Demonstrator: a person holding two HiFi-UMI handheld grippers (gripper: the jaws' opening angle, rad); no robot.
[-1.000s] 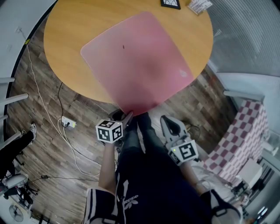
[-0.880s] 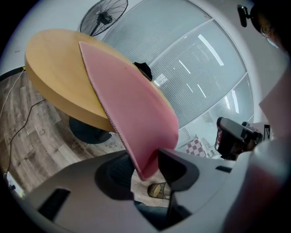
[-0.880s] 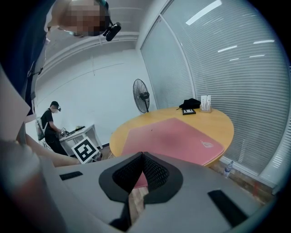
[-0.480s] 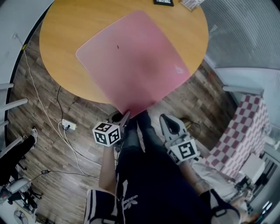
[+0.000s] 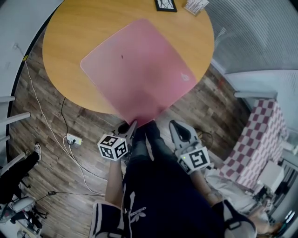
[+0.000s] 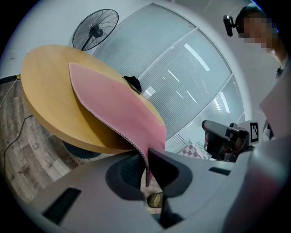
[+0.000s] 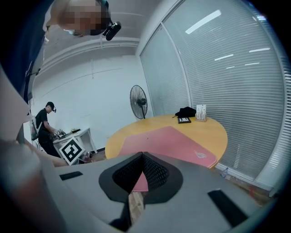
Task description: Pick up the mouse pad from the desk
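Note:
A large pink mouse pad [image 5: 139,69] lies on the round wooden table [image 5: 70,42], its near corner sticking out over the table's edge. My left gripper [image 5: 132,126] is shut on that corner. Its jaws have just been closing with the pad between them. In the left gripper view the pad [image 6: 122,109] curves up off the table [image 6: 50,91] and its edge is pinched in the left gripper [image 6: 146,166]. My right gripper [image 5: 177,128] hangs shut and empty just right of the corner, off the table. In its own view the right gripper [image 7: 142,157] faces the pad [image 7: 168,139].
A black-framed item [image 5: 166,4] and a small card stand [image 5: 195,5] sit at the table's far edge. A power strip [image 5: 73,139] with cables lies on the wood floor at left. A chequered cloth [image 5: 260,139] is at right. A standing fan [image 7: 137,101] and a person [image 7: 45,123] are beyond.
The left gripper's jaws have drawn together on the pad's near corner, and that corner has come up a little. The right gripper has stayed where it was.

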